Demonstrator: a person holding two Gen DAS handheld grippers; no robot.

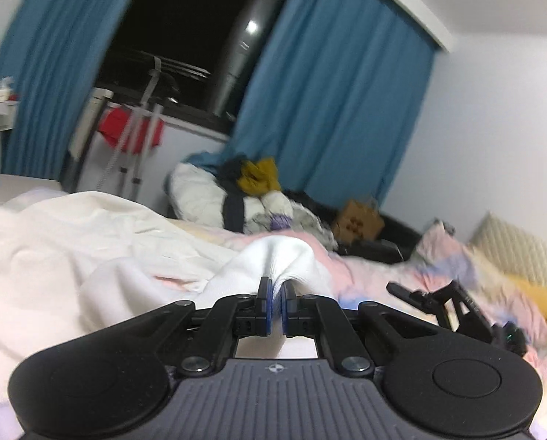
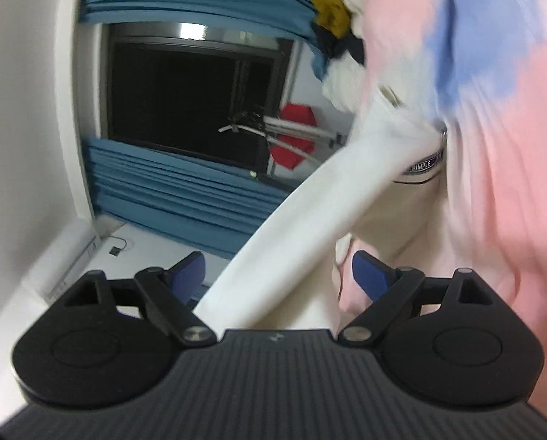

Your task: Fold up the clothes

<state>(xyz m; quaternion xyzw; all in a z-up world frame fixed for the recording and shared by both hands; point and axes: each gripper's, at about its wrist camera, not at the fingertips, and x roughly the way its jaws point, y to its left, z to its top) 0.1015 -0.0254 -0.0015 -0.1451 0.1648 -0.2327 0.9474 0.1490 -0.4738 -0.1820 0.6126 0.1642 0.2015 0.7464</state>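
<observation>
A white garment (image 1: 277, 256) lies on the bed, and my left gripper (image 1: 277, 293) is shut on a bunched fold of it, the cloth fanning out past the blue pads. The right gripper (image 1: 453, 304) shows at the right of the left wrist view, low over the bedding. In the right wrist view, tilted sideways, my right gripper (image 2: 279, 275) stands open, with a stretched band of the white garment (image 2: 310, 216) running between its blue pads (image 2: 370, 278). A "SIMPLE" label (image 2: 423, 165) shows on the cloth. Whether the cloth touches the pads I cannot tell.
The bed carries a pink and blue sheet (image 1: 383, 267) and a cream blanket (image 1: 71, 249). A pile of clothes (image 1: 244, 190) and a brown paper bag (image 1: 357, 223) sit beyond. Blue curtains (image 1: 328, 91), a dark window, a drying rack with red cloth (image 1: 126, 128) stand behind.
</observation>
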